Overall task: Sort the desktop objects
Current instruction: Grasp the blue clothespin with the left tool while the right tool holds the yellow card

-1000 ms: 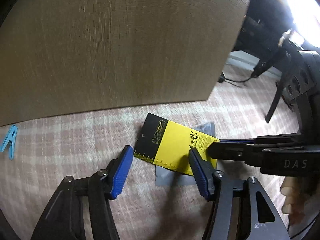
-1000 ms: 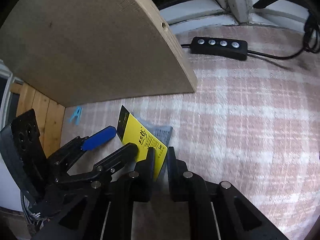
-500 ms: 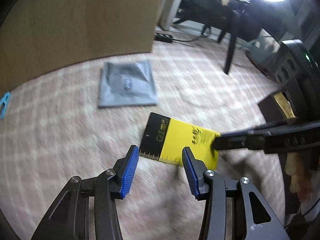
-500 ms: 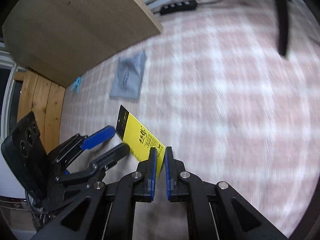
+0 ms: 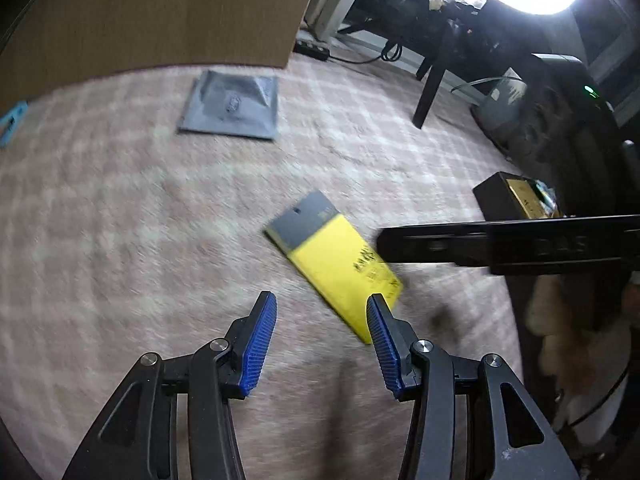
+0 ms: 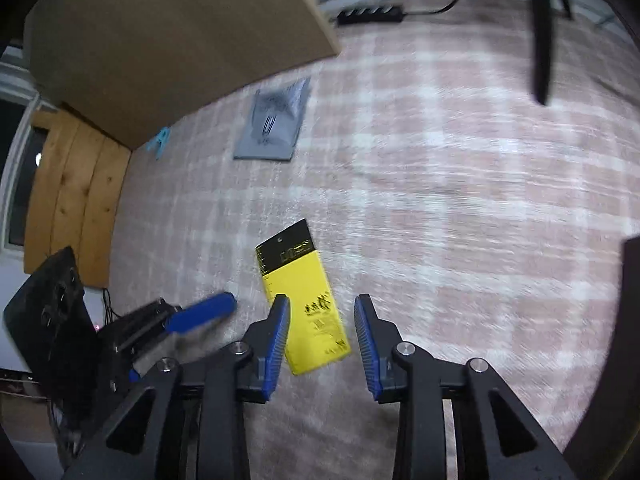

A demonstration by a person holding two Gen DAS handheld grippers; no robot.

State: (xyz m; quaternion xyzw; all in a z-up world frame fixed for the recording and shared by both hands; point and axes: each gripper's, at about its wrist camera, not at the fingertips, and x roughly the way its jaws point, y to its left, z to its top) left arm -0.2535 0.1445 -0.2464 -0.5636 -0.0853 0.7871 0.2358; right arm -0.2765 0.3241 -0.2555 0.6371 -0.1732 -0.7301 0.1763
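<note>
Your yellow card lies flat on the checked pink cloth, its long axis running away from you: the black header end with the small hang hole points toward the far board, the printed yellow end toward your right gripper. In the left wrist view the same card sits slanted, black end up and left, yellow end down and right beside the left gripper's right finger.

Your right gripper has just been opening. Its blue ribbed pads now stand apart on either side of the card's near end, and nothing is pinched between them. Your left gripper is held about half open over bare cloth, empty; whether its right pad touches the card's edge I cannot tell.

The card is thin, stiff-looking and rectangular, with black print. Farther off lies a flat grey pouch, crinkled and square-ish, close to the upright brown board. A small blue clip rests at the board's foot. A black power strip sits at the cloth's far edge.
</note>
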